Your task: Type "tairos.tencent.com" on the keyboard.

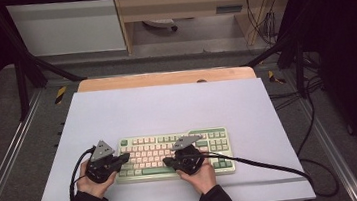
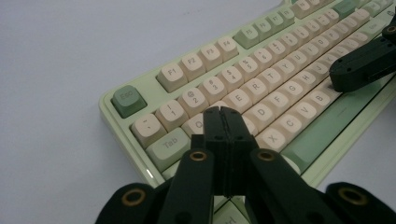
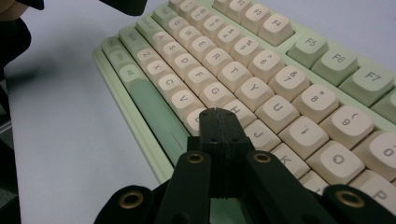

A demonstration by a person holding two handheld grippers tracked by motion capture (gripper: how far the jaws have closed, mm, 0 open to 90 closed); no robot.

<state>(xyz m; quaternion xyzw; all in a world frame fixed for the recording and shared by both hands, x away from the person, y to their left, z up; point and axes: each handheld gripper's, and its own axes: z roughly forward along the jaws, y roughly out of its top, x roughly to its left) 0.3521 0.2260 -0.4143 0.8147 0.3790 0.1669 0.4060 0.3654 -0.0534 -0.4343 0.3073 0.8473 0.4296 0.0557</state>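
A pale green keyboard [image 1: 172,154] with cream keys lies near the front of the table. My left gripper [image 1: 124,158] is shut with nothing in it, its tip over the keyboard's left end. In the left gripper view its joined jaws [image 2: 222,113] hang just above the keys near Q and Tab on the keyboard [image 2: 261,88]. My right gripper [image 1: 168,162] is shut too, over the lower middle rows. Its tip [image 3: 217,114] sits close above the keys near B and H of the keyboard [image 3: 261,70]. Whether either tip touches a key I cannot tell.
The keyboard rests on a pale lilac mat [image 1: 167,106] that covers a wooden table [image 1: 164,78]. A black cable [image 1: 269,166] trails right from the right gripper. Black frame legs [image 1: 23,81] and loose cables [image 1: 306,92] flank the table.
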